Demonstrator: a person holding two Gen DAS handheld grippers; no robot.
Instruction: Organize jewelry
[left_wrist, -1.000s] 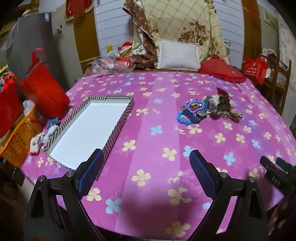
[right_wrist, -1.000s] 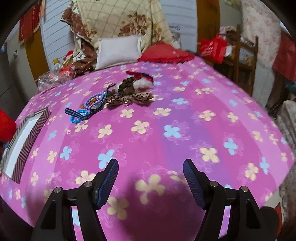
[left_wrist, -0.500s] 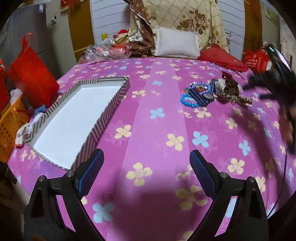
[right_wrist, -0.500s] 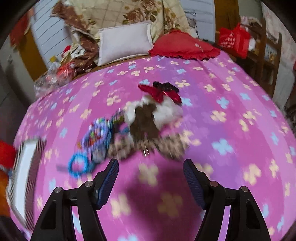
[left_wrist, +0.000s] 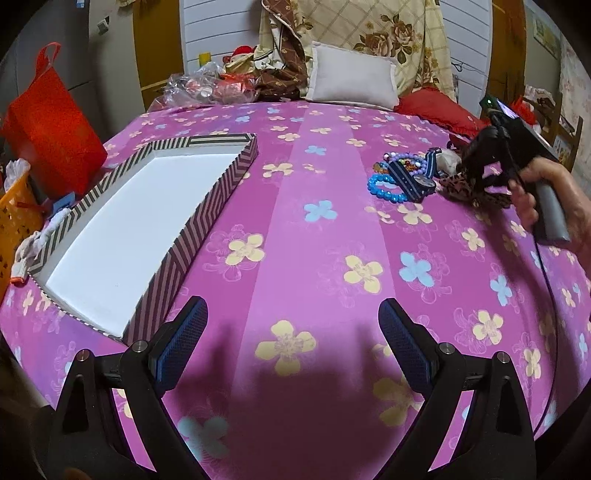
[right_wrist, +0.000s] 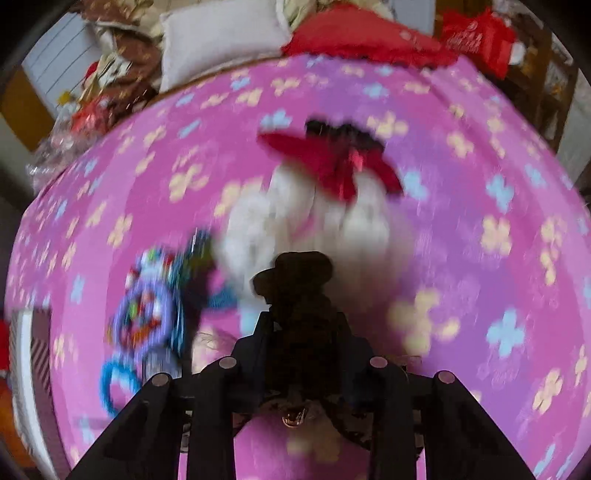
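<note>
A pink flowered cloth (left_wrist: 295, 206) covers the tabletop and fills both views, with pillows (left_wrist: 351, 79) piled at its far edge at twelve o'clock. Next in size, the striped box (left_wrist: 207, 210) with a white floor sits open at nine to ten o'clock in the left wrist view, close to the tabletop's left edge; a red bag (left_wrist: 51, 125) and an orange basket (left_wrist: 16, 218) stand beyond it at nine o'clock. The left gripper (left_wrist: 291, 339) hovers low at six o'clock, jaws spread wide with nothing between them, only cloth and shadow below. Over at two o'clock lies the jewelry pile: blue bead bracelet (left_wrist: 386, 186), a striped watch (left_wrist: 417, 177) across it, purple beads (left_wrist: 406, 160) just behind, all touching. The right gripper (left_wrist: 480, 162) is in at the pile's right side, held by the right hand (left_wrist: 554, 199) at three o'clock, over a leopard-print bow (left_wrist: 465, 190). The right wrist view is blurred: there the right gripper (right_wrist: 299, 332) has its jaws drawn in tight around a dark brown clump (right_wrist: 295, 280), which looks like part of the bow, though the blur hides the detail. A white fluffy piece (right_wrist: 314, 221) with a red bow (right_wrist: 332, 162) lies at twelve o'clock just beyond it, and the bead bracelets smear at nine o'clock.
</note>
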